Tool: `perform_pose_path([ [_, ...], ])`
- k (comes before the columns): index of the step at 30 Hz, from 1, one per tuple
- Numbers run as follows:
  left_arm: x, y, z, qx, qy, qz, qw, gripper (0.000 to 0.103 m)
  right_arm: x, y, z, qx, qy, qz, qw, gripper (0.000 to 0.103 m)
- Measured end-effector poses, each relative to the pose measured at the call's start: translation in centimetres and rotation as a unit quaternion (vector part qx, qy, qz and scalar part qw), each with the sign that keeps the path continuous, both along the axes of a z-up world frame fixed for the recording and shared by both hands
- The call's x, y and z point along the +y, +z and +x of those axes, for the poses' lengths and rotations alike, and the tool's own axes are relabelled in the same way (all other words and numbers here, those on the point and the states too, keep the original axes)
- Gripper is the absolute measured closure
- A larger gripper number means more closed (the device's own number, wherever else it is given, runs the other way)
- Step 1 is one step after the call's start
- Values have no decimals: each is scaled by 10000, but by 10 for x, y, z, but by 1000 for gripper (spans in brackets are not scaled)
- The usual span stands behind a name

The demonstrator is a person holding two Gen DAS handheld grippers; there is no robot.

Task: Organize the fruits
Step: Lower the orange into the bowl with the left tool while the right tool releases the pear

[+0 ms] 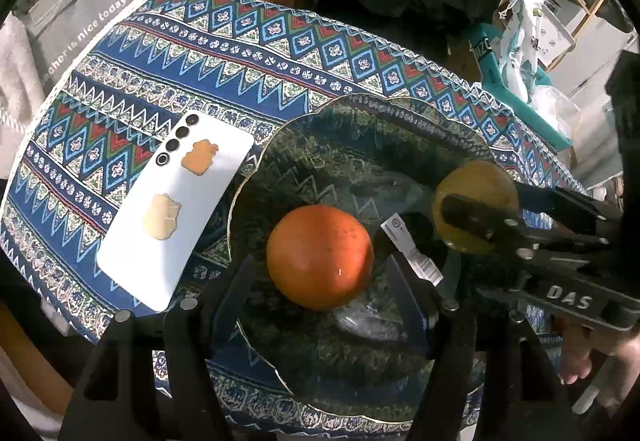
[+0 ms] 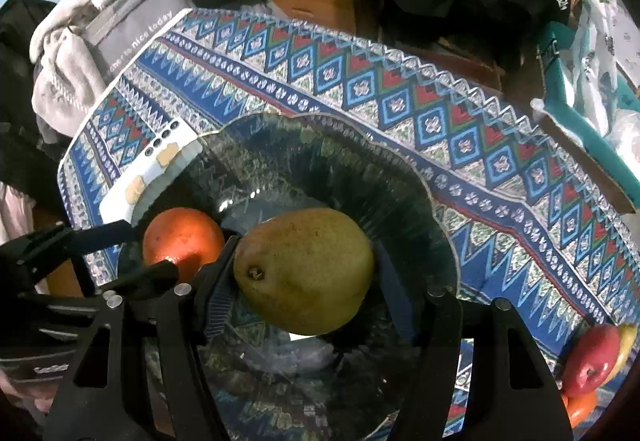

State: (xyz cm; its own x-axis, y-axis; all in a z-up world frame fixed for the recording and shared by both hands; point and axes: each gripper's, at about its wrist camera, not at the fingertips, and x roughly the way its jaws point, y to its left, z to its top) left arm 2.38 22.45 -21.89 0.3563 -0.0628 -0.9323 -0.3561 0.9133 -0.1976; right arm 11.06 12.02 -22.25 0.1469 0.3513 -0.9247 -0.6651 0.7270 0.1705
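— Patterned blue cloth (image 2: 400,97) covers the table, with a heap of grey laundry (image 2: 120,1) behind it and a white phone (image 1: 176,213) lying face down just beside the glass plate (image 1: 360,109); so where does the pear sit?

— Between the jaws of the right gripper (image 2: 306,281), over the plate's hollow; the pear (image 2: 304,271) lies crosswise to the fingers, its long axis running left to right, blossom end toward the left finger; both pads look pressed on it, so I judge it clasped, not loose.

— And the other tool?

— The left gripper (image 1: 320,281) straddles the orange (image 1: 320,257), which rests on the plate; its pads stand near the skin, yet whether they squeeze it I cannot tell.

— Which hand is nearer the remaining fruit?

— The right; a red apple (image 2: 592,359) and more fruit wait at the cloth's right edge, well apart from the plate; first the pear must be set down beside the orange without knocking it.
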Motion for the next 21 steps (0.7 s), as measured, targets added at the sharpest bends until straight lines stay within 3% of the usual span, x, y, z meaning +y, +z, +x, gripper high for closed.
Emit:
perform_pose_path([
  [8,-2,5,-4,-43,-48,6,10000,33,3,-15,-4,156,111,-220,9996,36],
  [21,-9,34,-9,-290,-98,253,9992,33,-12,48,-3,-317,-224,316,9987,36],
])
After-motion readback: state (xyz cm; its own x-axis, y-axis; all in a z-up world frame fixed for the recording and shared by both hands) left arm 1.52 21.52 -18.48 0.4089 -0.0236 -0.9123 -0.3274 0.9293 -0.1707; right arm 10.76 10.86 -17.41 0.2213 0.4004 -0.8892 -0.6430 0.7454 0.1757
